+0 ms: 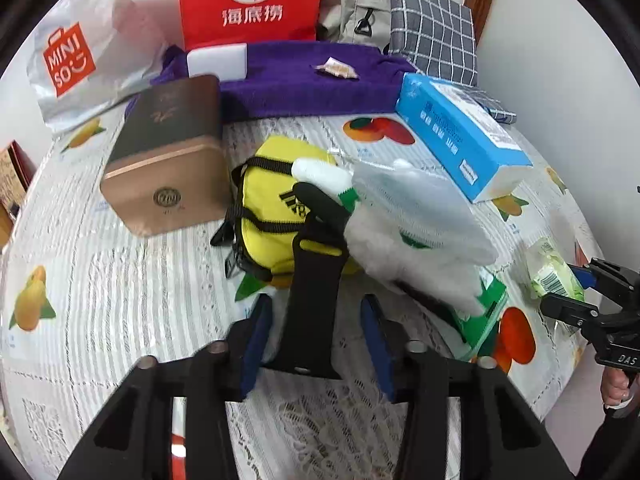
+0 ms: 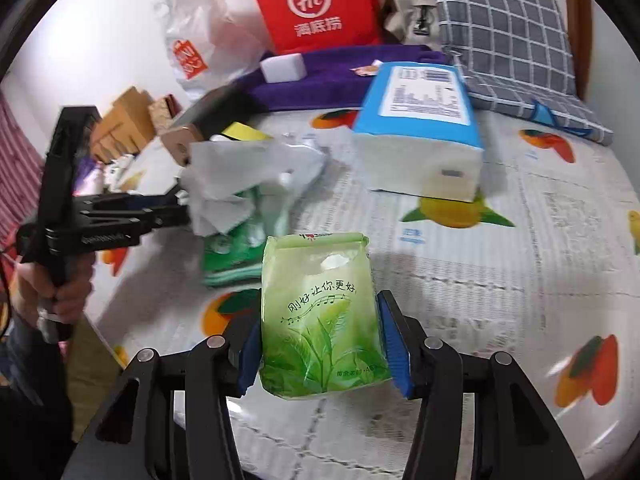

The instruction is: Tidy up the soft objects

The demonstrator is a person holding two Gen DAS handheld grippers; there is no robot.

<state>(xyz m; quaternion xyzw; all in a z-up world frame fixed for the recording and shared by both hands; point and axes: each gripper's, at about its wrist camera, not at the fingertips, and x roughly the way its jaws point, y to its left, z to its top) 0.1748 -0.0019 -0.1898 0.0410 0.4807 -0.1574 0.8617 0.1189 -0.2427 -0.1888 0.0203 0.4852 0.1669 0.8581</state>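
Soft objects are lying mixed with hard ones across the table [image 1: 100,280], so the sorting is judged to be barely underway. Counting from the left, there is one plastic bag [image 1: 80,52], one brown box [image 1: 164,160], one red bag [image 1: 248,0] and one purple towel [image 1: 304,88] lying along the back. In the middle one yellow bag [image 1: 272,184] is sitting just beside the brown box. Its black strap [image 1: 320,240] is running between the jaws of the left gripper [image 1: 316,312]. Those jaws are standing narrow but not pressing the strap, probably lining up to pull the bag free.

Just right of it one opened white pack [image 1: 416,224] is slumping against the bag. One blue tissue box [image 1: 460,136] is lying behind it, and one checked cloth [image 1: 436,24] is leaning at the back.

Farthest right, the right gripper [image 2: 320,312] is pinching one green tissue pack [image 2: 320,344] by its sides, upright above the table, likely to carry it. That makes two grippers and two tissue packs.
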